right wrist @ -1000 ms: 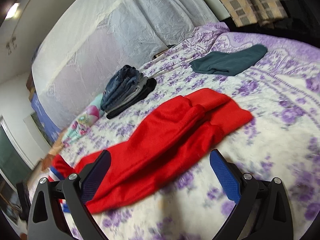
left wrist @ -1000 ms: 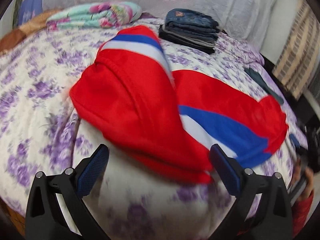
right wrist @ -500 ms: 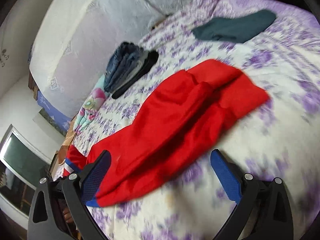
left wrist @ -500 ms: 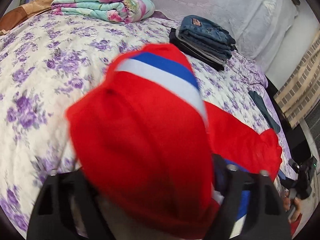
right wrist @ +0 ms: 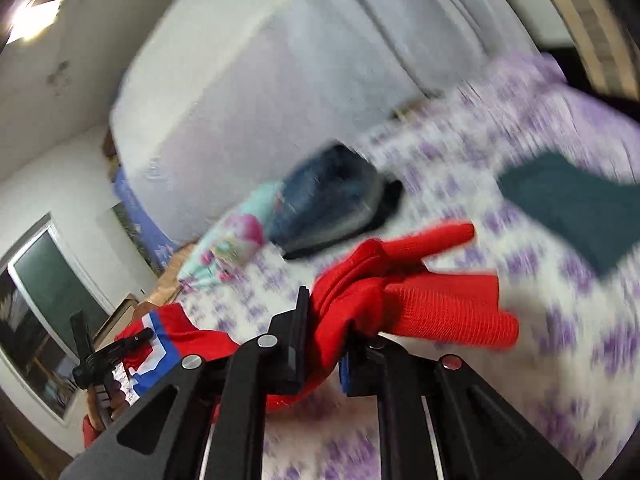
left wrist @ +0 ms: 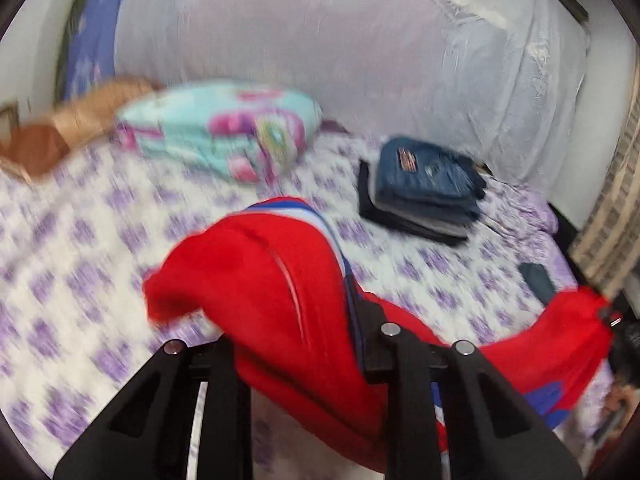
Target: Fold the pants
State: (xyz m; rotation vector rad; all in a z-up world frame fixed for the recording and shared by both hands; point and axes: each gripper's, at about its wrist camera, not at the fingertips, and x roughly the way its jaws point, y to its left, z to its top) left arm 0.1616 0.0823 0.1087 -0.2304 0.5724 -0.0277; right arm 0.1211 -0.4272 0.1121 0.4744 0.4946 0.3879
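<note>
The red pants point(left wrist: 260, 280) with a blue and white stripe hang bunched above the purple-flowered bed point(left wrist: 80, 260). My left gripper point(left wrist: 296, 332) is shut on the striped end, and cloth spills over its fingers. In the right wrist view the red ribbed cuffs point(right wrist: 440, 304) stick out past my right gripper point(right wrist: 326, 320). Its jaws are closing, with the red cloth pinched between the pads. The pants sag between the two grippers. The striped end point(right wrist: 168, 336) and the left gripper show at the lower left of that view. Both views are blurred.
A stack of folded jeans point(left wrist: 424, 188) lies at the back of the bed, with a folded floral blanket point(left wrist: 224, 132) to its left. A dark green garment point(right wrist: 572, 200) lies on the right side. A white lace cover point(left wrist: 320, 32) hangs behind the bed.
Both grippers stood open over the flat pants; now each has closed on an end. Both ends have risen off the bed and both views have tipped up toward the back wall.
</note>
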